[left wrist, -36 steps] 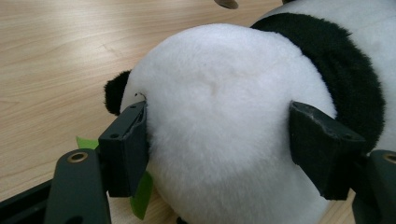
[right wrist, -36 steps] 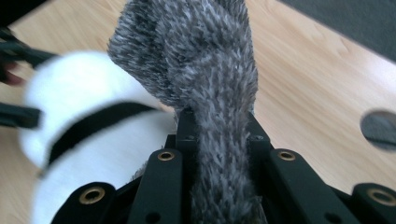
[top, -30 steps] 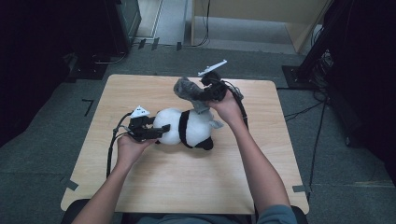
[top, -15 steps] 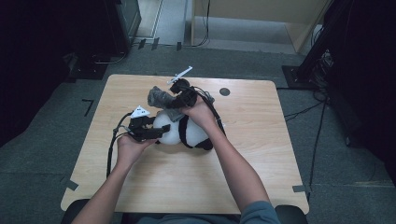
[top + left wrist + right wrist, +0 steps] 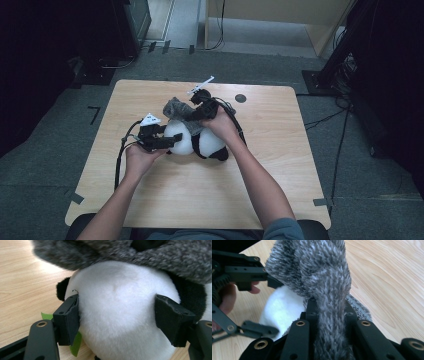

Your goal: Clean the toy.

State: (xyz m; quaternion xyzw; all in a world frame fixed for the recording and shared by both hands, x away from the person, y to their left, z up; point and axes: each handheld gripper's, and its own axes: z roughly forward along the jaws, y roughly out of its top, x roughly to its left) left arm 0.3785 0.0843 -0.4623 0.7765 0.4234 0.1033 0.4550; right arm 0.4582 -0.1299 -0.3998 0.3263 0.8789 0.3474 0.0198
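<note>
While the left tool [image 5: 116, 322] clamps the soft, light plush panda's [image 5: 200, 142] head, the right tool [image 5: 329, 315], at its 12 o'clock, pinches a limp grey knit cloth [image 5: 322, 272].

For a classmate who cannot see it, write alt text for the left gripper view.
The left gripper clamps a plush panda's white head between its two black jaws. A fuzzy grey knit cloth hangs over the top of the head, and light wooden table shows at left.

My two black grippers, cabled

Left gripper [image 5: 167, 141] carries a grey three-cornered plate; right gripper [image 5: 329, 312] shows brass-ringed pivot holes.
</note>
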